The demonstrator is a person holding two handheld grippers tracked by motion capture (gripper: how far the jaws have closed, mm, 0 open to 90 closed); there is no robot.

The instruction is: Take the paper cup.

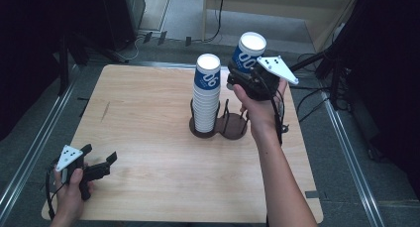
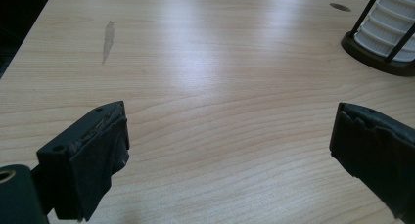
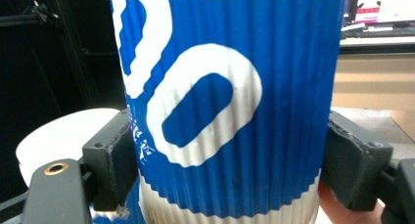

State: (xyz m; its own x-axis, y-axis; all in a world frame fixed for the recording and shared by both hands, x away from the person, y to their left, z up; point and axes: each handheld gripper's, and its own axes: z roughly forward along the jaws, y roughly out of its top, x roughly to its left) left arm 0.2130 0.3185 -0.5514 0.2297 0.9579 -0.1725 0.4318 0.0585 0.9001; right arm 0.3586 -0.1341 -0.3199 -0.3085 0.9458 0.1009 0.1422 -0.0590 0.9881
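Blue cup (image 1: 248, 52) | print: white "0" | pinched by right gripper (image 1: 236, 77) | left gripper (image 1: 101, 160) spread

The high view looks forward and down over my whole table (image 1: 148, 152) from my side. My left tongs' camera skims low across the wood toward the cup stack (image 2: 391, 28), shared with the high view; my right tongs' camera sits tight against the blue cup (image 3: 235, 101).
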